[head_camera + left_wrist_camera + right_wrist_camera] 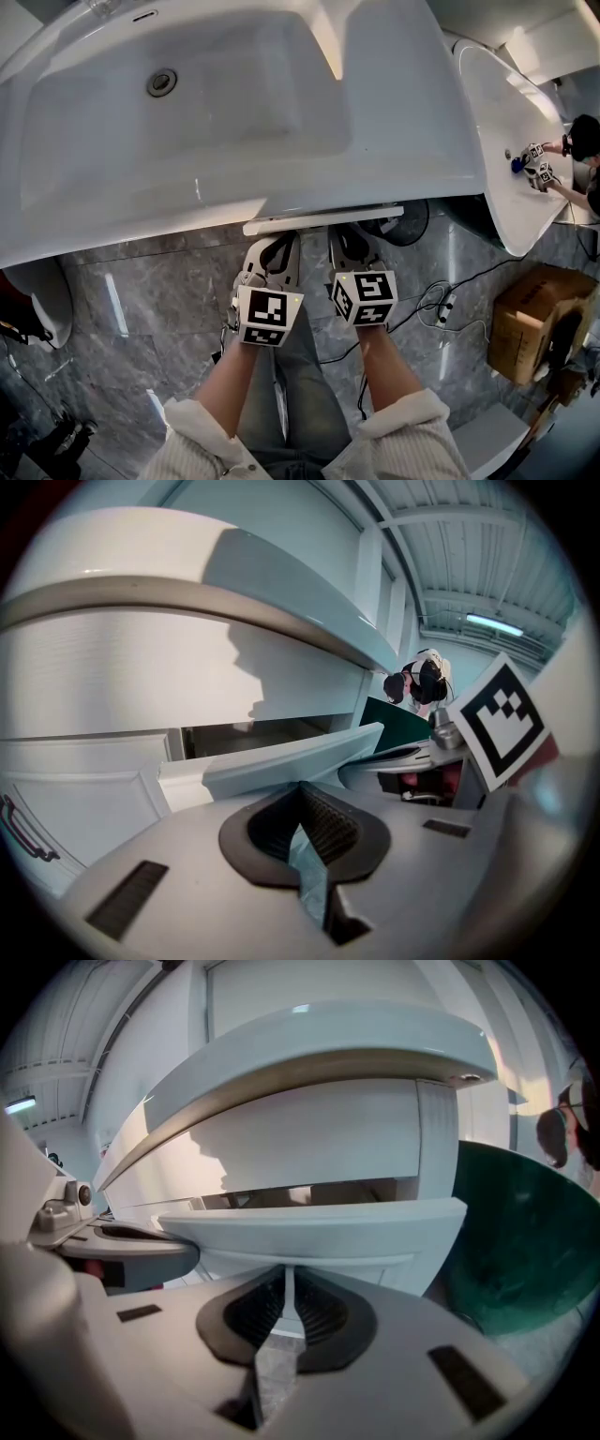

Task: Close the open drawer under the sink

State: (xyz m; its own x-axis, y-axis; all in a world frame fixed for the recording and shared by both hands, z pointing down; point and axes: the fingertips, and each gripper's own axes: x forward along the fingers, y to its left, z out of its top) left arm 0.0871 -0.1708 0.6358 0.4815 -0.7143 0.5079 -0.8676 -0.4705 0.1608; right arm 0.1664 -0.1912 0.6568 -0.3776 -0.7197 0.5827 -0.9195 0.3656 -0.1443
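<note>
From above, the white sink (234, 103) fills the upper half of the head view. The drawer's white front edge (323, 221) sticks out a little from under it. My left gripper (278, 242) and right gripper (349, 234) sit side by side just below that edge, tips against or very near it, both shut on nothing. In the left gripper view, the drawer front (281, 757) runs just beyond the shut left gripper (302, 794), with a dark gap behind it. In the right gripper view, the drawer front (319, 1227) stands right before the shut right gripper (289, 1279).
A second white basin (511, 150) stands at the right, where another person (581, 150) works with grippers. A cardboard box (534, 319) and cables (441, 300) lie on the grey marble floor. A dark green bin (525, 1241) sits right of the drawer.
</note>
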